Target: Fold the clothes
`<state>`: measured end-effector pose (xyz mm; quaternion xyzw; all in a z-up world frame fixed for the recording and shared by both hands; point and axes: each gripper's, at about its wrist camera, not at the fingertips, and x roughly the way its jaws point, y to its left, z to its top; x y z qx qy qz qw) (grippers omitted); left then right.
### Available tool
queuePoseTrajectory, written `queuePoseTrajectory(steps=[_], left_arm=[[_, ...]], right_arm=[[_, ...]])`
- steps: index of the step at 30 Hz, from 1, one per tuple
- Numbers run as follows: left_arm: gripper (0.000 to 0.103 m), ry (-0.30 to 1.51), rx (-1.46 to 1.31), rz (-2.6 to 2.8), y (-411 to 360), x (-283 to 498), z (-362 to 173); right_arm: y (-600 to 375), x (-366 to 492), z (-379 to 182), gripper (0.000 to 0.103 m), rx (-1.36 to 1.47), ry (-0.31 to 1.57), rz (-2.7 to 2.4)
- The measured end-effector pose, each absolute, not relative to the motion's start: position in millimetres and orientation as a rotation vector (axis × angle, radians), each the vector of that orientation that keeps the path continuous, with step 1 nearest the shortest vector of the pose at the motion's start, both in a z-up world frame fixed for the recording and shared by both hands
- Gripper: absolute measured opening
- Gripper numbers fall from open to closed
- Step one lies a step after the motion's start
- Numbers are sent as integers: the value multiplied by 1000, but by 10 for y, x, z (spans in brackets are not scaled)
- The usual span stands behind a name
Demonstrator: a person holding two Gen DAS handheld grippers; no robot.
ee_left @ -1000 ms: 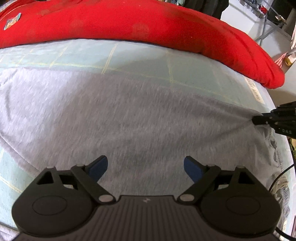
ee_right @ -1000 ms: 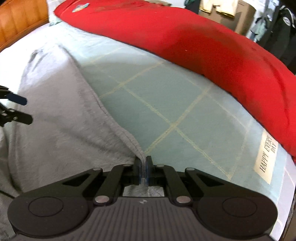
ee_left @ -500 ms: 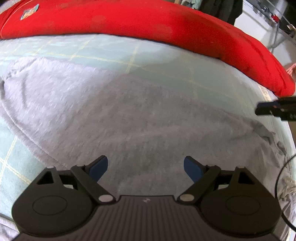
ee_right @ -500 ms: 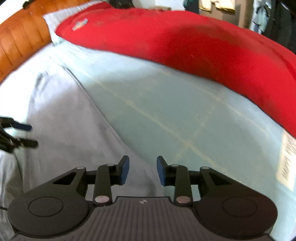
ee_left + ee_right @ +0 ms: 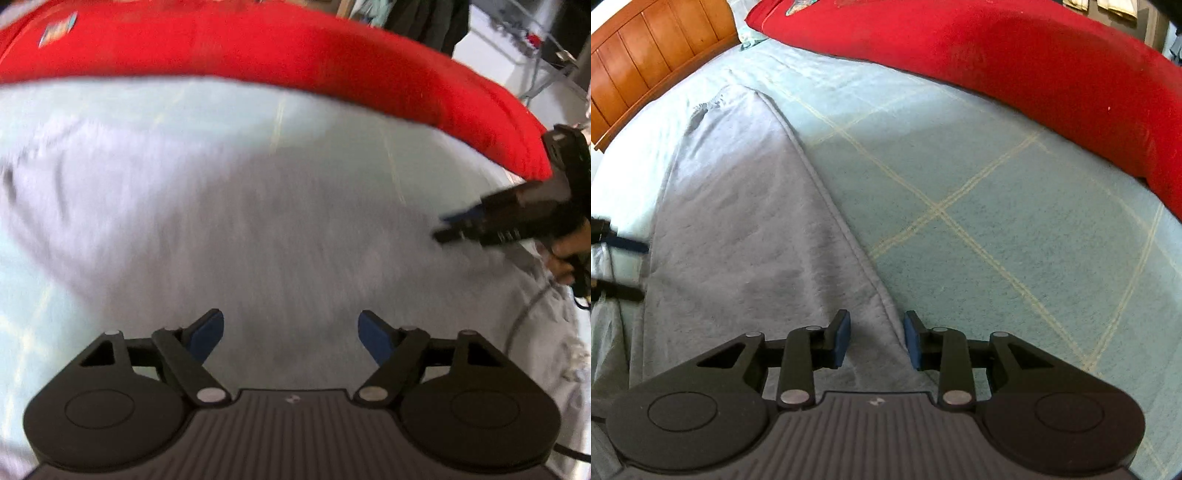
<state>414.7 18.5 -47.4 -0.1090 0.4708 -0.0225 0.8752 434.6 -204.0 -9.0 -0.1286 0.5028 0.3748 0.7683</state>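
Item: grey garment [image 5: 746, 229], heathered knit, spread flat on your pale green bedcover [image 5: 997, 221] with its thin yellow grid lines; in the right wrist view it fills the left half of the frame, its stitched edge running diagonally from the upper left down to the lower centre, with a gathered, narrow end at the upper left. In the left wrist view the same cloth covers the centre of the frame, blurred, with a rumpled portion at the right edge. Your right gripper [image 5: 877, 339] has its blue pads partly apart, having just been opening; the garment's edge lies between them, not pinched. Your left gripper [image 5: 291, 336] stands wide over the grey fabric, its jaws having just narrowed a little, nothing clamped. Surroundings: a long red cushion [image 5: 1015, 59] lies along the top of both views, apart from the garment; a wooden headboard [image 5: 653, 51] sits in the upper left of the right wrist view. A cable [image 5: 524, 314] trails over the cloth at the right of the left wrist view, below your hand [image 5: 565, 254].
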Motion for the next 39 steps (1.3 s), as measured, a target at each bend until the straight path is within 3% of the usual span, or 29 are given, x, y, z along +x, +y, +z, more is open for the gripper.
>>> queuePoseTrajectory(steps=[4, 6, 7, 10, 15, 19, 21, 22, 28, 32, 37, 39], left_arm=[[79, 1089, -169, -26, 274, 4296, -729], [79, 1111, -142, -10, 283, 4137, -769], [80, 1131, -145, -4, 295, 4055, -761], [78, 1184, -166, 14, 363, 3966, -675], [78, 1001, -183, -25, 514, 4205, -440], [78, 996, -110, -43, 494, 4539, -663], [80, 1071, -72, -6, 512, 4568, -823], [82, 1073, -74, 8, 545, 4498, -852], [77, 1091, -140, 79, 775, 4234, -725], [79, 973, -129, 109, 985, 4411, -617], [79, 952, -139, 190, 1365, 4851, -879], [85, 984, -134, 241, 1526, 4838, -990]], right_arm=[[-1971, 4336, -118, 35, -301, 1090, 808], [-1952, 4338, -110, 22, -317, 1088, 798], [-1945, 4338, -103, 20, -325, 1086, 792], [-1947, 4352, -78, 20, -320, 1089, 779], [-1852, 4374, -7, 22, -297, 1061, 837], [-1688, 4482, -154, 21, -333, 1098, 861], [-1638, 4471, -165, 5, -369, 1097, 866], [-1631, 4461, -141, 5, -385, 1086, 856], [-1668, 4522, -43, 9, -375, 1062, 783], [-1752, 4440, 94, 20, -323, 1025, 777], [-1798, 4294, 144, 26, -305, 1030, 762], [-1888, 4254, 159, 29, -304, 1044, 735]])
